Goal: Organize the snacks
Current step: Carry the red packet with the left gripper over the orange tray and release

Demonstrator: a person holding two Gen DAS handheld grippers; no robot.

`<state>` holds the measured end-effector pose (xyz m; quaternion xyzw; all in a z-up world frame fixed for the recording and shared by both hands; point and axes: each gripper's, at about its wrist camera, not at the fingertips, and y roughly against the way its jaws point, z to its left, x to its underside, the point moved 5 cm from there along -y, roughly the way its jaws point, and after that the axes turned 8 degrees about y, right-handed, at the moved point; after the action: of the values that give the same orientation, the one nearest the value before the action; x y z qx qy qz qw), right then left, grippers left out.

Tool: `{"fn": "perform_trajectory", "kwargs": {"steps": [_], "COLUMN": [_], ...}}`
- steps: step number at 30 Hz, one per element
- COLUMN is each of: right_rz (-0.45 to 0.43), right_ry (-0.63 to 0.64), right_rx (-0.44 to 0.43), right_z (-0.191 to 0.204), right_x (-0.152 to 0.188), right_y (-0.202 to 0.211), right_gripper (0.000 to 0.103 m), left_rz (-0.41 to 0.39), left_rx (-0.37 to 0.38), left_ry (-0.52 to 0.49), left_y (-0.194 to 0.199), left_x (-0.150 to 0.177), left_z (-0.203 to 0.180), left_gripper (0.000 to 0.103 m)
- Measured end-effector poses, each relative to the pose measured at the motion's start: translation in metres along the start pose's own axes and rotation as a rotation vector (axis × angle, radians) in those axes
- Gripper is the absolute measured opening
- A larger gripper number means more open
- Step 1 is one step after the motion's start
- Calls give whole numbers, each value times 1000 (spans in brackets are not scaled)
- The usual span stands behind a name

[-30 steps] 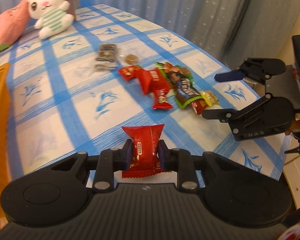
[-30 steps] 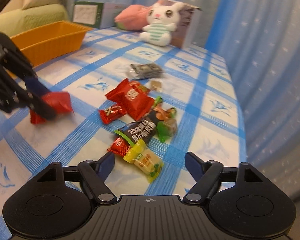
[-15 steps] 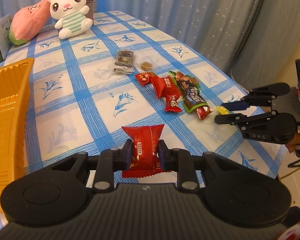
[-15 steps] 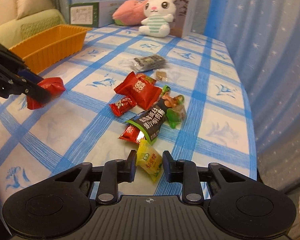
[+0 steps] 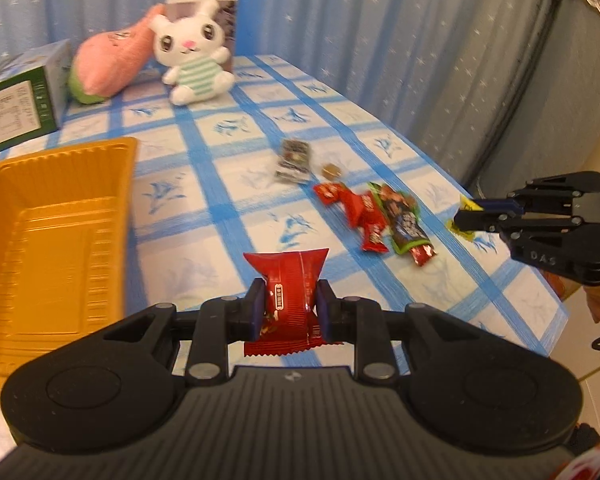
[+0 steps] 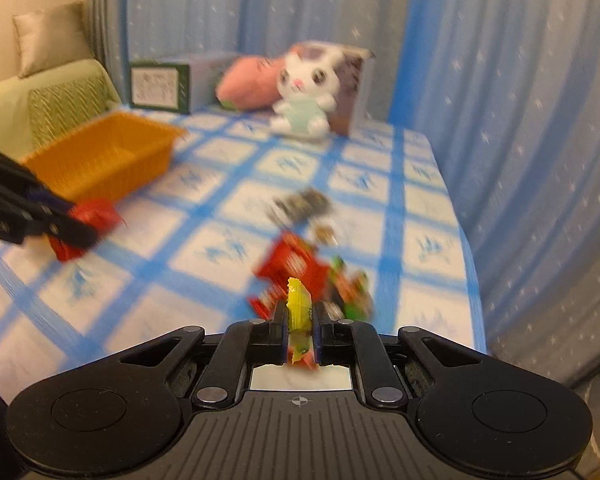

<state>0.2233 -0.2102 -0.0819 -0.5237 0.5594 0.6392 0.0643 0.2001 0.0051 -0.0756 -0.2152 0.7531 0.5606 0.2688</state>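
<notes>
- At lower centre of the left wrist view, the left gripper (image 5: pixel 289 312) jaws are clamping a red snack packet (image 5: pixel 288 296), with the orange tray (image 5: pixel 52 240) lying at left, nearer this hand.
- Right gripper (image 6: pixel 300 330) jaws are pinching a yellow candy (image 6: pixel 299 312); its tray (image 6: pixel 112 160) sits upper left, well apart.

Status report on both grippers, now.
Left hand-held gripper shut on red snack. Right shut on yellow snack. Tray empty, path clear.
</notes>
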Motion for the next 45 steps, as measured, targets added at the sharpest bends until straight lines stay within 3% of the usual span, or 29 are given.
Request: {"fn": "perform_trajectory", "kwargs": {"steps": [10,16,23,30,31,34,45], "right_rz": [-130,-160,-191,-168,-160,-148,-130], "right_ry": [18,-8,-87,-40,-54,-74,-64], "right_rx": [-120,-181,-239,-262,-270,-290,-316], "right_z": [75,128,171,191,191,193,205], "right_x": [-104,-141,-150,-149,-148,-150,-151], "right_y": [-4,-29,-73,-102,-105,-110,-114], "right_gripper": [12,12,12,12,12,12,12], "left_rz": [-86,-129,-144,-151,-154,-170,-187], "left_rx": [-108,-196,-235,-222,-223,-236,-302], "left_ry": [70,122,163,226,232,252,261], "left_y": [50,74,69,59,59,60,73], "left_x": [-17,-21,-15,-10,-11,-13,-6], "left_z": [71,129,179,203,205,213,232], "left_gripper": [23,23,24,24,26,47,47]}}
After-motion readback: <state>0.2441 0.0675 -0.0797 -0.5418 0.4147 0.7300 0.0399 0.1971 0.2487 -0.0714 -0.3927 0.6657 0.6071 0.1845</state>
